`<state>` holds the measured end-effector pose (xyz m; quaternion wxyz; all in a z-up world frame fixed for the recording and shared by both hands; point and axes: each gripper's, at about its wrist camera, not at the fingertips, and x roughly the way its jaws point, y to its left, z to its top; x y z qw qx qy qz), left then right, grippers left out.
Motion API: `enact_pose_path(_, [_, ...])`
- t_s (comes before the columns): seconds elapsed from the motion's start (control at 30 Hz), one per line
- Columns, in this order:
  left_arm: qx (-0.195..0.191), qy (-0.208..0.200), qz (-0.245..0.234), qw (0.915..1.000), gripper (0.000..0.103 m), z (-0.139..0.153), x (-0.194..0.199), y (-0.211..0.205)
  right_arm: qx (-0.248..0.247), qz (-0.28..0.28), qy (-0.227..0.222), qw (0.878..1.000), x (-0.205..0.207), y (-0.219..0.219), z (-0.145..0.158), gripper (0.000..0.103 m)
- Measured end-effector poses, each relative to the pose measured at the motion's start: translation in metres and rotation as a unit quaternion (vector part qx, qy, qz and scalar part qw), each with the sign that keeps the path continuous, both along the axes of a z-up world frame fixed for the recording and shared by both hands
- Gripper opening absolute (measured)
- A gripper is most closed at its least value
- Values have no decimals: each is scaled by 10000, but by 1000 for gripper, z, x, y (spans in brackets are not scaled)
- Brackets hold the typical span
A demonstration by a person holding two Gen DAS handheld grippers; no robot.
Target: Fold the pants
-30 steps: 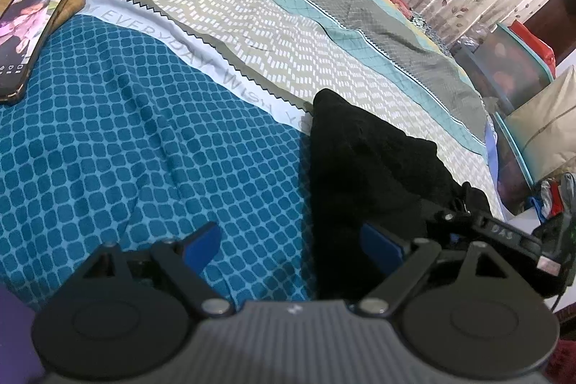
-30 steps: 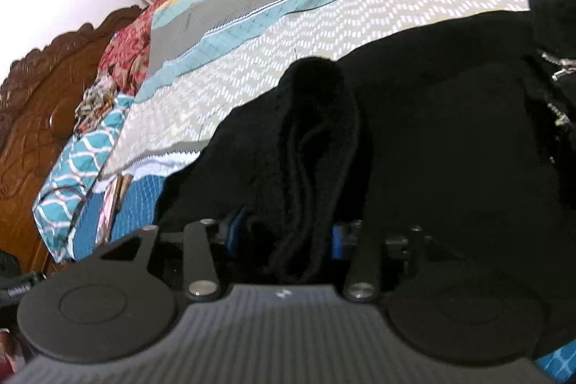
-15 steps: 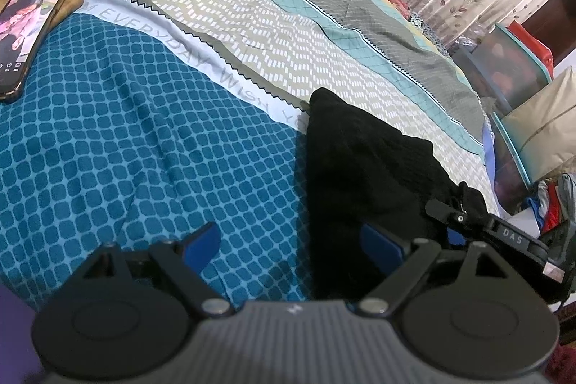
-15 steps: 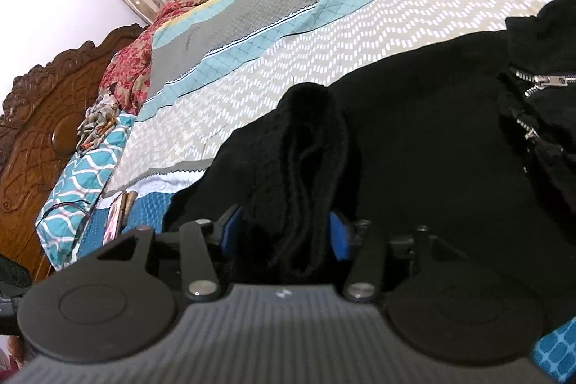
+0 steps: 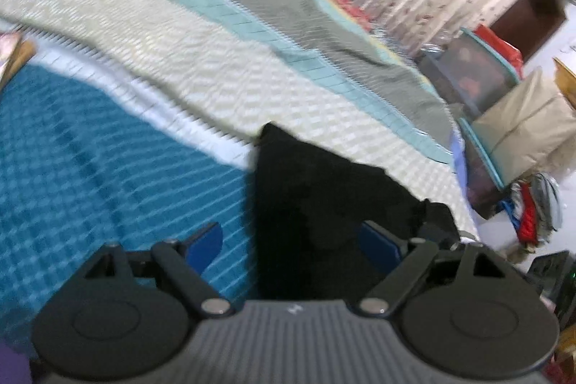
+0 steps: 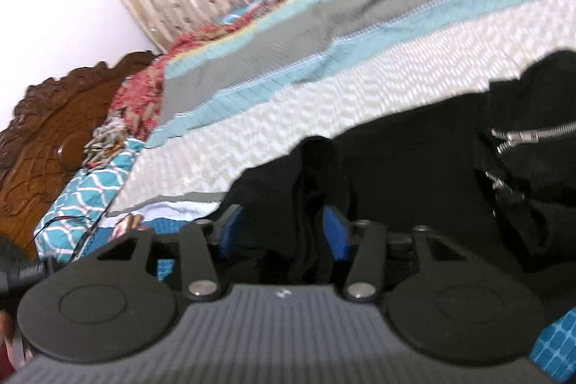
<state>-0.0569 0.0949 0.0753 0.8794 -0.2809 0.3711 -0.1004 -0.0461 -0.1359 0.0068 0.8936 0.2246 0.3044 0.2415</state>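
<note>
Left wrist view: the left gripper (image 5: 293, 242) is closing though wide apart, the black pants (image 5: 316, 204) lying on the bedspread (image 5: 108, 168) toward its right finger (blurred). Right wrist view: the right gripper (image 6: 282, 231) is closing around a bunched fold of pants (image 6: 414, 175).

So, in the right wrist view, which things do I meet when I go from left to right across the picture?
Headboard → red cloth → right gripper, its jaws closing with a fold of the black pants between them → zipper.
</note>
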Motion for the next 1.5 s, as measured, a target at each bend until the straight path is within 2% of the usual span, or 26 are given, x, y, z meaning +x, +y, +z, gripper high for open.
enact_pose_path(0.03, [12, -40, -84, 10000, 79, 2, 5, -6, -19, 66, -64, 10000, -2, 2, 1, 38])
enact_pose_path(0.2, [307, -133, -657, 9973, 56, 2, 31, -46, -200, 483, -260, 9983, -7, 17, 2, 35])
enact_pose_path(0.27, [326, 44, -806, 9962, 45, -10, 40, -56, -258, 543, -169, 9980, -2, 21, -3, 35])
enact_pose_path(0.33, [317, 384, -907, 9946, 39, -31, 53, -65, -542, 504, 133, 9972, 8, 25, -16, 36])
enact_pose_path(0.4, [483, 727, -909, 9920, 38, -56, 61, -74, -891, 303, 599, 9938, 18, 25, -35, 36])
enact_pose_path(0.47, [604, 528, -922, 9925, 39, -58, 58, -78, -367, 169, 872, 9954, 23, 10, -46, 37])
enact_pose_path(0.5, [643, 548, -915, 9922, 39, -57, 57, -80, -298, 165, 937, 9950, 25, 8, -46, 37])
enact_pose_path(0.6, [647, 580, -905, 9921, 40, -51, 55, -78, -302, 192, 855, 9957, 25, 7, -42, 41])
enact_pose_path(0.73, [480, 517, -808, 9942, 41, -42, 46, -68, 25, 41, 764, 9971, 24, -1, -36, 48])
enact_pose_path(0.77, [406, 506, -776, 9949, 41, -40, 43, -64, 80, -16, 726, 9973, 22, -3, -34, 50])
enact_pose_path(0.83, [232, 473, -710, 9961, 41, -37, 37, -55, 174, -200, 688, 9973, 21, -12, -35, 62])
enact_pose_path(0.97, [217, 471, -653, 9965, 41, -37, 36, -52, 445, -66, 1085, 9931, 31, -6, -46, 62])
enact_pose_path(1.0, [226, 485, -643, 9965, 41, -38, 35, -52, 494, 72, 1153, 9921, 32, -1, -48, 60])
enact_pose_path(1.1, [265, 503, -631, 9964, 41, -38, 36, -55, 197, 544, 1116, 9921, 34, 24, -45, 29])
enact_pose_path(1.13, [250, 491, -645, 9964, 41, -37, 36, -56, 102, 583, 1017, 9931, 33, 29, -41, 24])
enact_pose_path(1.23, [192, 480, -752, 9958, 41, -37, 37, -61, -342, 422, 365, 9979, 26, 28, -20, 22])
enact_pose_path(1.3, [293, 525, -853, 9945, 41, -41, 38, -66, -523, 181, 163, 9983, 26, 18, -16, 22])
enact_pose_path(1.37, [548, 577, -911, 9927, 41, -45, 39, -75, -590, 64, 378, 9975, 33, 15, -26, 24])
enact_pose_path(1.4, [605, 582, -930, 9921, 41, -45, 39, -77, -600, 61, 616, 9963, 37, 13, -35, 29])
enact_pose_path(1.43, [614, 588, -928, 9920, 41, -46, 39, -78, -574, 42, 762, 9954, 39, 11, -42, 39])
enact_pose_path(1.5, [523, 587, -916, 9927, 41, -43, 38, -74, -390, -119, 819, 9958, 36, 4, -43, 49])
